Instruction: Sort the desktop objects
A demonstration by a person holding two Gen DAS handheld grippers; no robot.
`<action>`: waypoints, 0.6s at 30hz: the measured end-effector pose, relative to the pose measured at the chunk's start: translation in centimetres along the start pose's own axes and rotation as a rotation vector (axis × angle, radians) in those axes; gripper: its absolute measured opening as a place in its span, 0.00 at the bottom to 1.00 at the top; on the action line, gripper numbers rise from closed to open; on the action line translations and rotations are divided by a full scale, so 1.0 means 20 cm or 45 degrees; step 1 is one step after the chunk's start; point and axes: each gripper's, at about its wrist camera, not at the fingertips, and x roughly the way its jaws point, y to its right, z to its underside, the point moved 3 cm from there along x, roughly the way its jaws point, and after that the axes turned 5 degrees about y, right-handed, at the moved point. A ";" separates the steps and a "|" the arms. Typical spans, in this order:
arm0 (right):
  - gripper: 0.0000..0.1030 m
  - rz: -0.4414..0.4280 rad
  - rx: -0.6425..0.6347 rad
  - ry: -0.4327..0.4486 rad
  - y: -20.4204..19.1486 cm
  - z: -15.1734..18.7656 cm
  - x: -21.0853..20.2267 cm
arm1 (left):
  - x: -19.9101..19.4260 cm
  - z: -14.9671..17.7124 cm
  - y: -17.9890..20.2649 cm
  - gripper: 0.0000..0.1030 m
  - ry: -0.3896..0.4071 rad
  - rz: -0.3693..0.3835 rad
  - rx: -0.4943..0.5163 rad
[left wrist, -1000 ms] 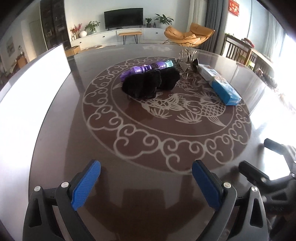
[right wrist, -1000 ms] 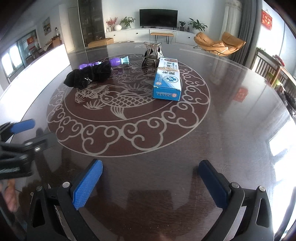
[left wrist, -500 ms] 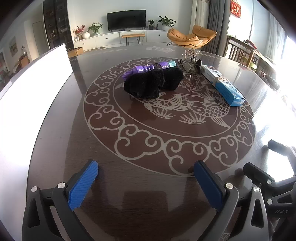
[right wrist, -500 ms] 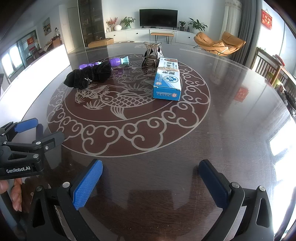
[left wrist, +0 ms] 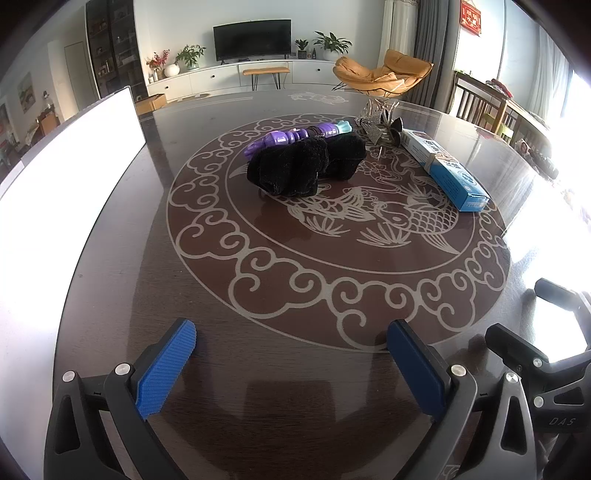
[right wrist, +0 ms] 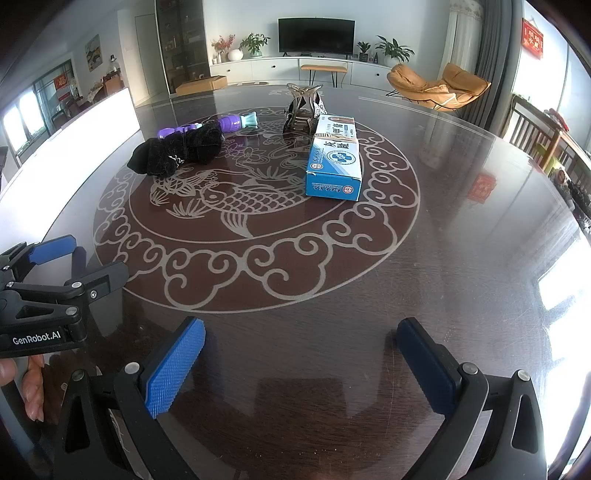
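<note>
Purple toy [left wrist: 291,136] partly behind black cloth [left wrist: 303,166]; perhaps a bottle

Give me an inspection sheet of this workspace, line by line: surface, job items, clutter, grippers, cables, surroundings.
Surface: dark glossy table with a pale fish-and-cloud inlay; strong glare along its edges.
Job's things: black cloth bundle lying against a purple toy; blue carton flat on the table; metallic ornament upright behind the carton.
Clutter: nothing seen.
Grippers: left gripper open, empty, low over the near edge; right gripper open, empty, beside it.
Cables: nothing seen.
Surroundings: living room with television, orange lounge chair, potted plants and wooden chairs at the right.
</note>
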 end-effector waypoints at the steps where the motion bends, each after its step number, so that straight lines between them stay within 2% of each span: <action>1: 1.00 0.000 0.000 0.000 0.00 0.00 0.00 | 0.00 0.00 0.00 1.00 0.000 0.000 0.000; 14: 1.00 0.000 0.000 0.000 0.00 0.00 0.00 | 0.00 0.00 0.00 1.00 0.005 0.008 0.002; 16: 1.00 0.000 0.000 0.000 0.00 0.00 0.00 | 0.03 -0.05 0.00 1.00 0.013 0.089 0.031; 18: 1.00 0.000 0.000 0.000 0.01 0.00 0.01 | 0.05 -0.14 -0.02 1.00 0.032 0.058 0.045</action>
